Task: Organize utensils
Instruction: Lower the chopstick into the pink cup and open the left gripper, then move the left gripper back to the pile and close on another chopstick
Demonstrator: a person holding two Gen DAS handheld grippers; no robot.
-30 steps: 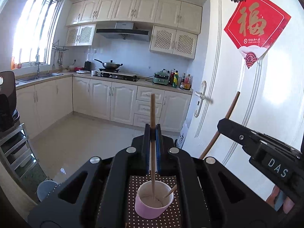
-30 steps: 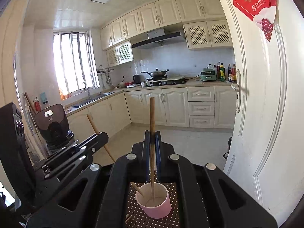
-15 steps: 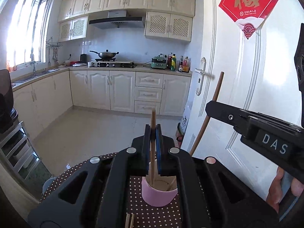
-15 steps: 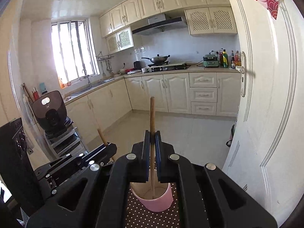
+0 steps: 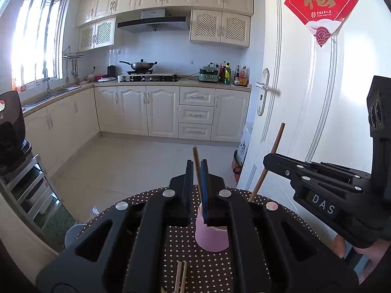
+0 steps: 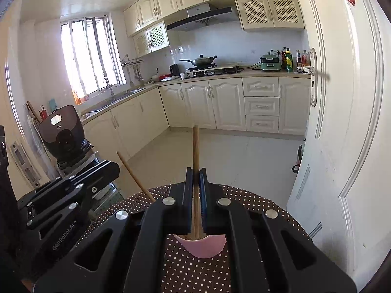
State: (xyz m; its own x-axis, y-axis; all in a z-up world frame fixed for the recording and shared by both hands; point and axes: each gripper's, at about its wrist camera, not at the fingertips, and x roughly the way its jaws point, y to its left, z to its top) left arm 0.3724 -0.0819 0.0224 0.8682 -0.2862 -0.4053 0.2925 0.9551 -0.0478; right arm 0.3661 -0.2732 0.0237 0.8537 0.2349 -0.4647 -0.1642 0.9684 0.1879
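Upright, both chopsticks — left gripper (image 5: 197,171) parted around one (image 5: 196,161), right gripper (image 6: 195,178) clamping another (image 6: 195,146) — ends hidden in the pink cup (image 6: 202,246).

A white label reading "DAS" (image 5: 323,205) stood on the black body of the right tool (image 5: 273,161). "GenRobot.AI" (image 6: 63,236) was printed in white on the black body of the left tool (image 6: 107,168). A red diamond-shaped paper sign (image 5: 323,2) on the white door (image 5: 305,97) bore the gold character "福"; its small print was unreadable.

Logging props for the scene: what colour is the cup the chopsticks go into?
Pink cup, clearest in the left wrist view.
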